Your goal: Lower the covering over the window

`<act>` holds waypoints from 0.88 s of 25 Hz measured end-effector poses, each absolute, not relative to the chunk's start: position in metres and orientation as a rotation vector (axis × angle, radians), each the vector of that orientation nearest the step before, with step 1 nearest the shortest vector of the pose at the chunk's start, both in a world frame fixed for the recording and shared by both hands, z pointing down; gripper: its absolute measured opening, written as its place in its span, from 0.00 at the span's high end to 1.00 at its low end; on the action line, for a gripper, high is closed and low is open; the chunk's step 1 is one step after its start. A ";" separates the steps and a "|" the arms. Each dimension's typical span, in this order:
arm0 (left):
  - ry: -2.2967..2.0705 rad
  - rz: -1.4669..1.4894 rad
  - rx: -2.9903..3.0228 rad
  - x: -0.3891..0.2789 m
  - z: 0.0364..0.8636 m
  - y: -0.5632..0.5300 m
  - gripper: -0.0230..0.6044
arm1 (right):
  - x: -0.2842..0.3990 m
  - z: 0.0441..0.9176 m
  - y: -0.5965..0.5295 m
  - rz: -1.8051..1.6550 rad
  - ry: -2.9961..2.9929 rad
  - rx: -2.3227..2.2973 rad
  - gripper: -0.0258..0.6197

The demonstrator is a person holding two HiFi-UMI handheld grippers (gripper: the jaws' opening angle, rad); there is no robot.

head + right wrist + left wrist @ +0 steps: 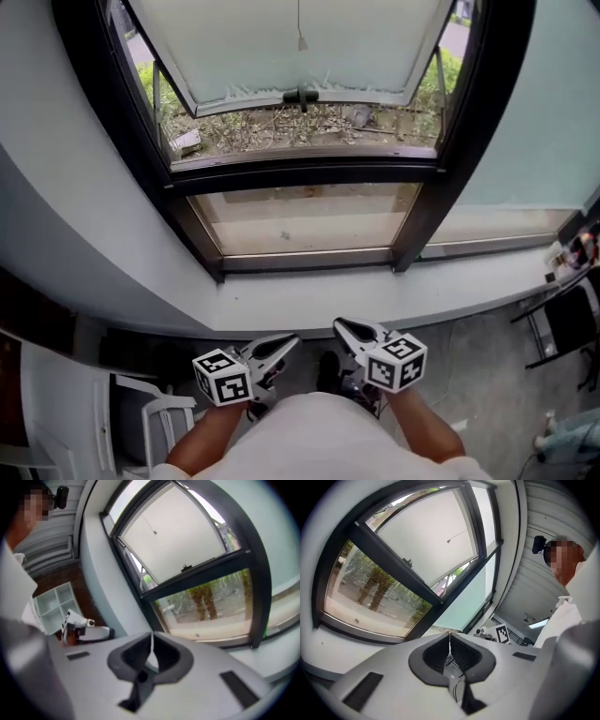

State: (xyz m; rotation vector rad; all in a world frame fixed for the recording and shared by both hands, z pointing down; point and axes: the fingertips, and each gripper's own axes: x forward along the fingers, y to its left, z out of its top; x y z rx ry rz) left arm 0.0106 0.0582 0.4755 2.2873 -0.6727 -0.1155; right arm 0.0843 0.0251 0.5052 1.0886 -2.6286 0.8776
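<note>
Nearest the camera, low against the person's shirt, sat both tools. On the left, the left gripper [291, 341] had its jaws pressed together with nothing between them, which its own view confirmed. Just beside it, the right gripper [339, 327] was likewise closed and empty.

Both were well apart from the task's thing. The pale covering [300, 37] hung over the upper part of the window [309, 174], its lower edge stopping above a strip of garden ground, while the pane beneath stayed bare. A thin pull cord [302, 42] with a small end piece dangled in front of the covering, near its middle.

By my reading, the work stood at the approach, with no grip taken yet. The next move would call for lifting one gripper up to the cord or the covering's lower edge, parting its jaws, pinching squarely and drawing downward. The cord looked slender, so the pinch would need care.

A white sill [375, 302] ran below the frame. On the grey floor [478, 361] stood a white chair [159, 412] at far left and a dark stand [562, 328] at far right.
</note>
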 end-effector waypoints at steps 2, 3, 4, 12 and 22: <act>-0.693 -0.113 2.281 0.021 0.472 0.034 0.93 | 0.091 0.503 -0.001 0.884 -2.639 1.047 0.92; -0.702 -0.109 2.279 0.025 0.471 0.024 0.93 | 0.094 0.503 -0.012 0.885 -2.644 1.030 0.92; -0.710 -0.104 2.278 0.029 0.470 0.013 0.93 | 0.097 0.501 -0.022 0.882 -2.650 1.014 0.92; -0.781 -0.102 2.286 0.062 0.463 -0.059 0.93 | 0.122 0.498 -0.092 0.871 -2.681 0.937 0.92; -0.857 -0.154 2.295 0.032 0.454 -0.099 0.93 | 0.095 0.496 -0.119 0.854 -2.676 0.862 0.92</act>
